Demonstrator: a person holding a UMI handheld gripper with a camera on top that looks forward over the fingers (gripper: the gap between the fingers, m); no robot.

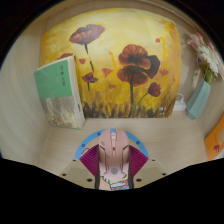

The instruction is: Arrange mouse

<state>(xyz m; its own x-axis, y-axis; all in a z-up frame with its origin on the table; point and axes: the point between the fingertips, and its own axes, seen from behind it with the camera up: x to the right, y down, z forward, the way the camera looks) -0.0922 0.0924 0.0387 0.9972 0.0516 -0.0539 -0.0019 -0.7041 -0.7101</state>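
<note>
Pale tabletop (25,120) with a yellow poppy mat (115,65). One book (58,92) at the mat's left edge, one vase (199,97) right. Gripper (113,172) clamped on one pink mouse (113,160).

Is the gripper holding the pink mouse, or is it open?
Holding it. The pink computer mouse sits between the gripper's purple pads, which press its two sides, over the yellow poppy-print mat.
</note>
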